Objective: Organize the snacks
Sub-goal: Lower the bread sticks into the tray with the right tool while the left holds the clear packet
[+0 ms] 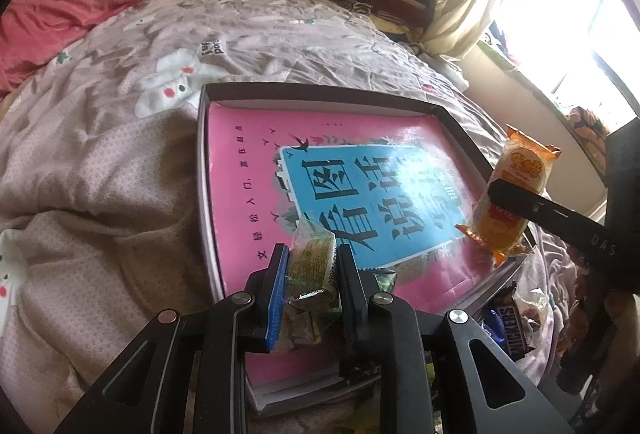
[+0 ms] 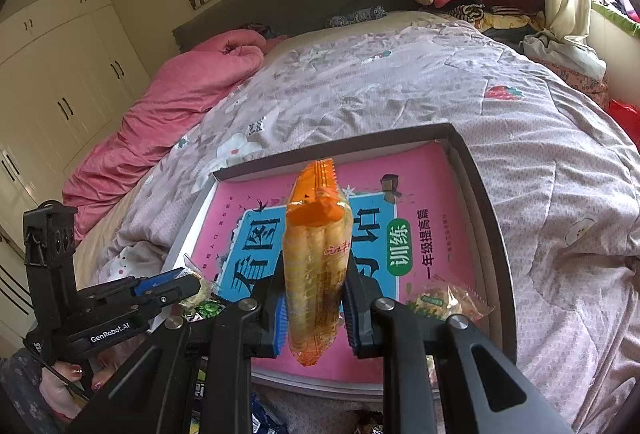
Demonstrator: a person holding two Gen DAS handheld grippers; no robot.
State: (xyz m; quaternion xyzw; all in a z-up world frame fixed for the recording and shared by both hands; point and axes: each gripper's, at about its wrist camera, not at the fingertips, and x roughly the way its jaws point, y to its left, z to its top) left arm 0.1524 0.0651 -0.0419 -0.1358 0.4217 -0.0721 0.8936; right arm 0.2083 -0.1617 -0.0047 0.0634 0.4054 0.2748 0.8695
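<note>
A: What were the left tongs point(image 1: 312, 274) doing?
B: Pinching a green-wrapped snack point(image 1: 311, 263) over the near edge of the pink book point(image 1: 248, 194), which lay inside a shallow dark-rimmed box point(image 1: 320, 90) on the bed's quilt point(image 1: 120, 154).
A: And the right tongs point(image 2: 314, 308)?
B: Clamped on an orange-wrapped cake packet point(image 2: 316, 254), held upright above the book's blue panel.
A: Anything else near?
B: A green-and-clear snack packet point(image 2: 444, 300) lay in the box's near right corner, and a Snickers bar point(image 1: 514, 328) sat just outside the near rim.
</note>
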